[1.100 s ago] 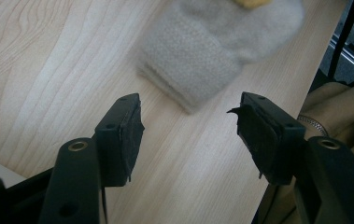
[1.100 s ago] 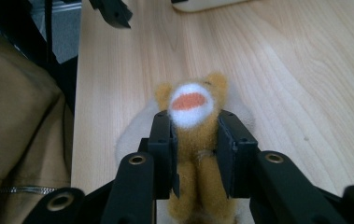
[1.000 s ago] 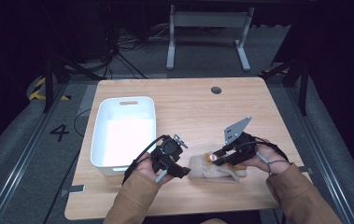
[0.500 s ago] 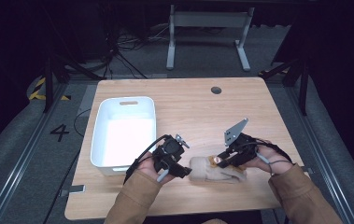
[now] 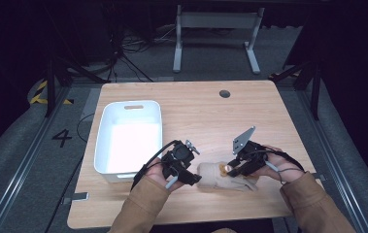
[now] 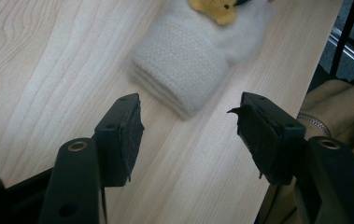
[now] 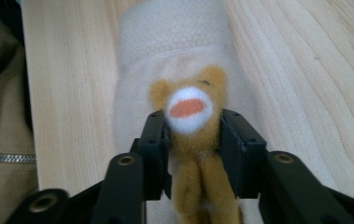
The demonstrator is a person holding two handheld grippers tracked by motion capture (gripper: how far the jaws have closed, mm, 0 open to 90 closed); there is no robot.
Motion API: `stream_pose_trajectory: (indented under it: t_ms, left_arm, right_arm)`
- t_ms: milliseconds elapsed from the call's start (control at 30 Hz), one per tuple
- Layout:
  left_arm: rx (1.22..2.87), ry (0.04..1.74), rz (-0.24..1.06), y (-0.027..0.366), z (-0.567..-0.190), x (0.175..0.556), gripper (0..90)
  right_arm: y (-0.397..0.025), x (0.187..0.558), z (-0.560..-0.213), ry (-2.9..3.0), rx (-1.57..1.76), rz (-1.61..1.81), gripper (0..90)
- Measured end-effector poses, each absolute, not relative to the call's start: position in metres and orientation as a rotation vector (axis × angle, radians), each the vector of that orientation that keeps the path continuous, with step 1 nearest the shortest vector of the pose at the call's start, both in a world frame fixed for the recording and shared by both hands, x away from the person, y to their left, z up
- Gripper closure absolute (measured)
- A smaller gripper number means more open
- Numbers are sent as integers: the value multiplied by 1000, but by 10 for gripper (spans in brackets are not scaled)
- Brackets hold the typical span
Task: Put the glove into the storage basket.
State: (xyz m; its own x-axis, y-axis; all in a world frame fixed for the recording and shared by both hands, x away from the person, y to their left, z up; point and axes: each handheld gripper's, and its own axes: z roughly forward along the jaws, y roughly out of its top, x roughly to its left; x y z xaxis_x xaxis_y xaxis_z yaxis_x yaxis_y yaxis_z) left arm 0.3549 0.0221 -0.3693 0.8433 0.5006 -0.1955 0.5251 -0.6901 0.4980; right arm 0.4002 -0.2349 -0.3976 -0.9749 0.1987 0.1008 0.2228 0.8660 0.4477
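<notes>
The counter [image 5: 196,104] carries a white plastic bin [image 5: 129,136] along its left edge, and your work sits close to the near edge, right of the bin and a little right of the middle. There a cream knitted sock [image 5: 223,178] lies flat, folded, its ribbed cuff end pointing toward your left hand-held gripper [image 5: 187,171]. On top of the sock is a small brown plush bear [image 5: 224,168] with a white muzzle, and your right hand-held gripper [image 5: 233,171] is clamped on the bear's body, one jaw pressing each side just below the head.

Your left hand-held gripper stands with its jaws wide apart, holding nothing, hovering just short of the cuff; in the left gripper view the cuff edge lies between and beyond the two pads [image 6: 127,135].

This looks like the step of separating or placing the bear and sock, with one tool gripping and the other about to steady. I cannot tell whether the bear is sewn to the sock or merely lying on it.

Your next move calls for bringing the left jaws forward and low around the cuff and closing on all the folded layers before the right pulls, so the sock does not drag along.
</notes>
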Motion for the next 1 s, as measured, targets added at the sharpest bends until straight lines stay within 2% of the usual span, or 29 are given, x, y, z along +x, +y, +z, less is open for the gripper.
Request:
stream_pose_trajectory:
  t_ms: [133, 200, 633, 1000]
  left_arm:
    - [2470, 743, -62, 20, -370, 355, 404]
    - [2474, 736, -61, 19, -369, 356, 403]
    - [2465, 692, -93, 13, -366, 361, 422]
    - [2393, 648, -88, 13, -359, 366, 373]
  right_arm:
    - [-238, 401, -398, -2982, -368, -760, 468]
    - [-240, 399, -394, -2988, -373, -792, 462]
    - [-266, 393, -365, -2997, -543, -1131, 514]
    - [-292, 385, -346, -2967, -749, -1367, 547]
